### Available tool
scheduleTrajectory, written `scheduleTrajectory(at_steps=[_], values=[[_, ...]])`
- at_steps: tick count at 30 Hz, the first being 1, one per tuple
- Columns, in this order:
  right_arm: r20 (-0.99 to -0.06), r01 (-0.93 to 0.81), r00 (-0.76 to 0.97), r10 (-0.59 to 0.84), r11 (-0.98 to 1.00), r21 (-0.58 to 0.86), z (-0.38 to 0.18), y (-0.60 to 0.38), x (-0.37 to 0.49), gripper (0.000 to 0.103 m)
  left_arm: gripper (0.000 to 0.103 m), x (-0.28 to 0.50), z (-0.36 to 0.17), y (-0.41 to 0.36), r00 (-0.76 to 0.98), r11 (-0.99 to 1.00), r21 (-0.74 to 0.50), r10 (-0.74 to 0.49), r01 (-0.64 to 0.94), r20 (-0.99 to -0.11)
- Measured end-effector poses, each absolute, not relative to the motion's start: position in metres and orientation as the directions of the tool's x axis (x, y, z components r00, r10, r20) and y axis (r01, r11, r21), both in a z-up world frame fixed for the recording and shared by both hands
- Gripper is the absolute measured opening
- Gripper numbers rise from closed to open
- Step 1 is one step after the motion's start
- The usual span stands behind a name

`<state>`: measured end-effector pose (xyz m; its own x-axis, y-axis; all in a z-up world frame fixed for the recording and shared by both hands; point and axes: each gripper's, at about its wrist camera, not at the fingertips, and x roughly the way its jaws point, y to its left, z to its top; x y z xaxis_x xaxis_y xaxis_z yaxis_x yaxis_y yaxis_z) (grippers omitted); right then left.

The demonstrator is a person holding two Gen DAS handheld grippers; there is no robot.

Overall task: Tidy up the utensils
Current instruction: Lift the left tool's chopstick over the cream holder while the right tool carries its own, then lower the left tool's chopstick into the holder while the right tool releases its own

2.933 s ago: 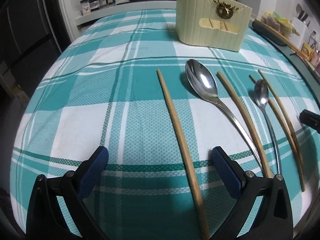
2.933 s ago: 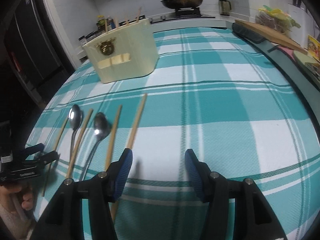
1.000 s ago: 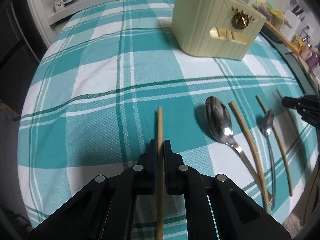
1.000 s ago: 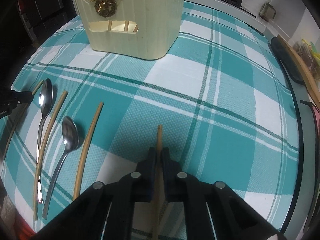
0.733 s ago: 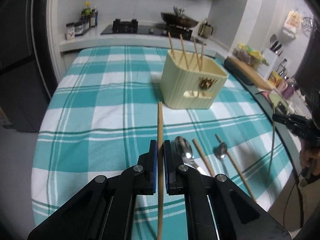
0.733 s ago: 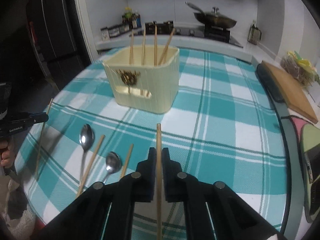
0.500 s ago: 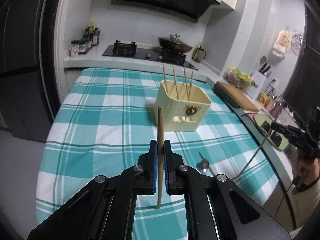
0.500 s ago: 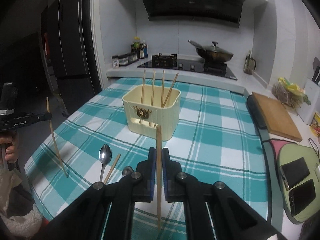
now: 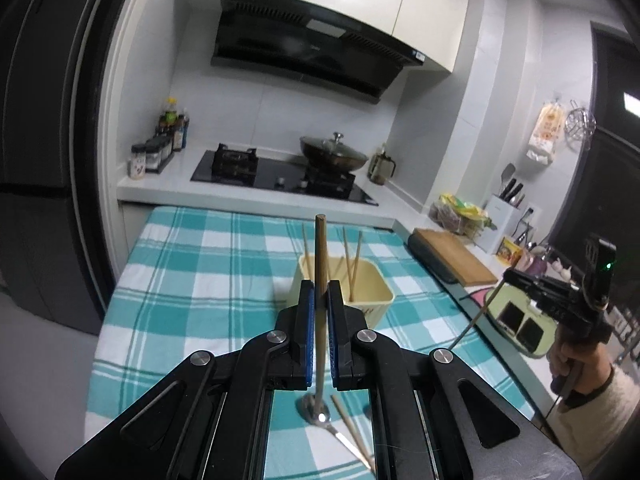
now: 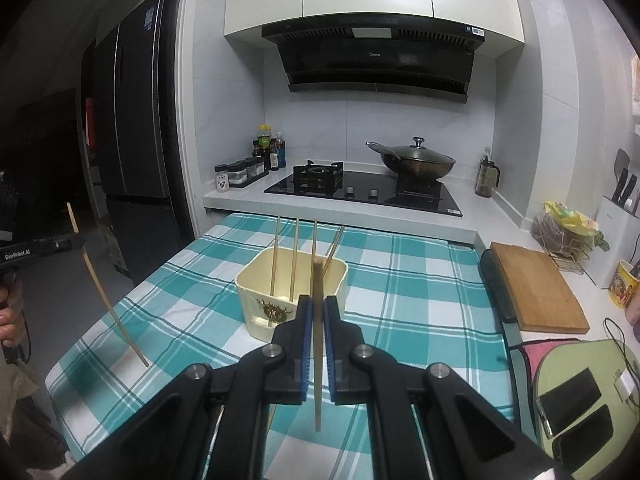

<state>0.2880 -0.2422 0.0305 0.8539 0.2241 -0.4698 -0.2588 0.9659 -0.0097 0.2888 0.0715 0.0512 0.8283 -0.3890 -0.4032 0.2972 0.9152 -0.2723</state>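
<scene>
My left gripper is shut on a wooden chopstick that stands nearly upright between its blue pads, high above the table. My right gripper is likewise shut on another chopstick. Beyond both grippers stands the cream utensil holder, which has several chopsticks upright in it. Under the left gripper, a spoon and a loose chopstick lie on the teal plaid cloth. Each wrist view shows the other gripper off to one side, holding its stick with the tip slanting down toward the cloth.
A wooden cutting board lies along the counter to the right of the table. Nearer, two phones rest on a green mat. Behind the table are a hob with a lidded wok, spice jars and a dark fridge.
Both grippers closed on chopsticks lying on the cloth, then rose well above the table and tipped up toward level. The chopsticks now hang in the air.
</scene>
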Motion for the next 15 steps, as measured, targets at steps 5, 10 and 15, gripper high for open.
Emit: scheduleTrajectory(at_steps=[5, 10, 15], values=[[-0.384, -0.249, 0.898, 0.215, 0.968, -0.040, 0.067, -0.232, 0.315, 0.006, 0.004, 0.322, 0.097, 0.057, 0.873, 0.905, -0.289, -0.394, 0.313, -0.287], [-0.292, -0.256, 0.928, 0.233, 0.966, -0.043, 0.089, -0.217, 0.347, 0.006, 0.004, 0.375, 0.109, 0.029, 0.898, 0.917, -0.276, -0.359, 0.289, -0.254], [-0.293, -0.256, 0.926, 0.237, 0.966, -0.030, 0.067, -0.205, 0.394, 0.006, 0.004, 0.440, 0.070, -0.003, 0.861, 0.929, -0.279, -0.339, 0.243, -0.379]])
